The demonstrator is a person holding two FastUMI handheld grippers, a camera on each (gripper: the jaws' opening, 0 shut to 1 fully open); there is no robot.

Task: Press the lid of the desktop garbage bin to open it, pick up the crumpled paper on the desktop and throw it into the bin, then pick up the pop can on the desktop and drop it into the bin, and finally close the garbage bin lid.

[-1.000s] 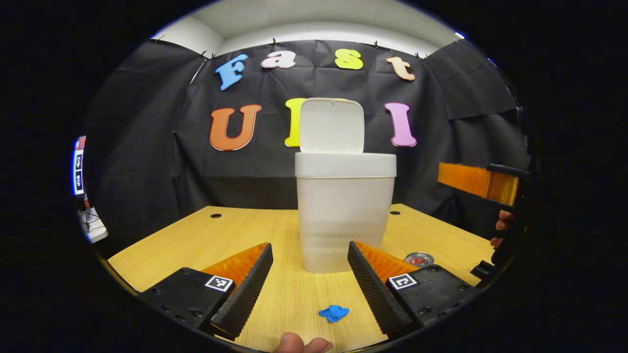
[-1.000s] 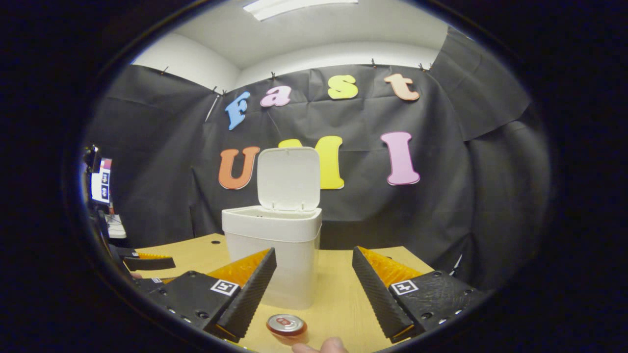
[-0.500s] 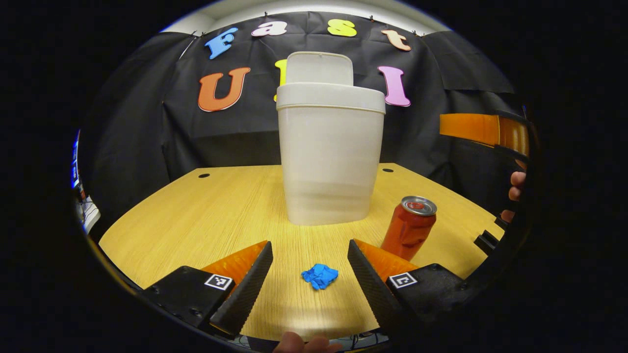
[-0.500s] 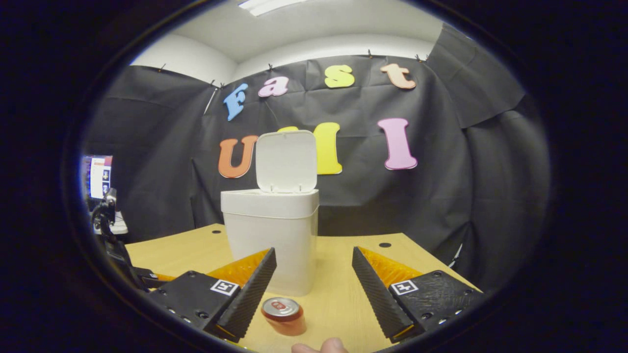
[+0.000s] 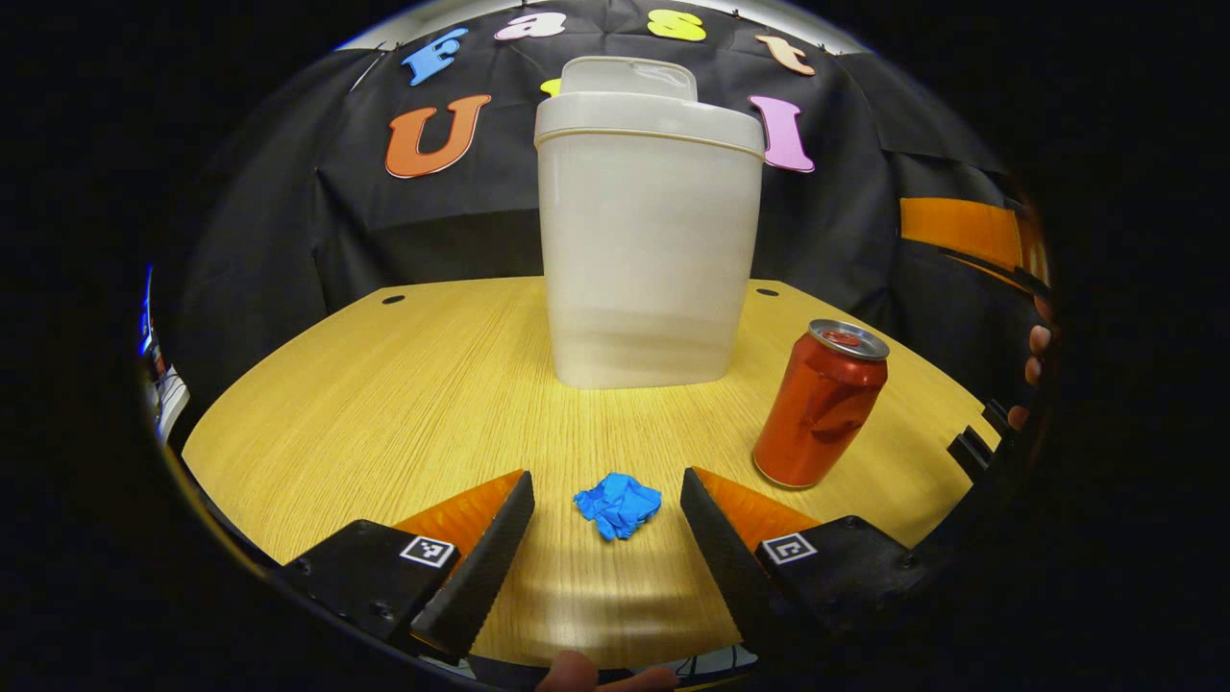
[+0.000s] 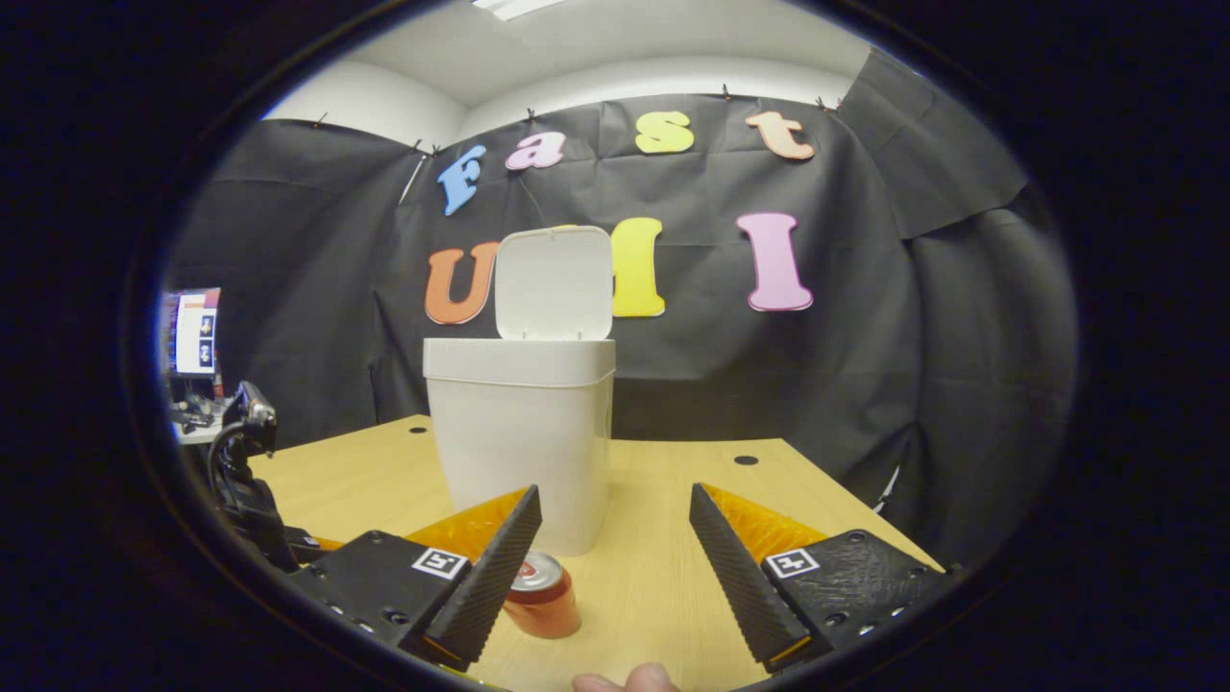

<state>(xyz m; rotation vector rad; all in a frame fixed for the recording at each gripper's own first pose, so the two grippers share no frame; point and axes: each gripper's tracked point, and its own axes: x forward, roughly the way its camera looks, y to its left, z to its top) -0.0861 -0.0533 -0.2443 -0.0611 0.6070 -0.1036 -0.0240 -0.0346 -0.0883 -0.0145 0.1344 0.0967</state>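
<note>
The left claw (image 5: 605, 553) was wide open and held nothing. The blue crumpled paper (image 5: 618, 505) lay on the tabletop (image 5: 404, 404) between its two fingers, touching neither. The red pop can (image 5: 820, 405) stood upright near the white bin (image 5: 647, 231), whose lid (image 6: 555, 283) was up. The right claw (image 6: 615, 567) was also wide open and empty.

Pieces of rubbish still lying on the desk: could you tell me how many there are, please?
2. The blue crumpled paper lies between the open left gripper fingers; the red pop can stands upright to its right, apart from the bin.
</note>
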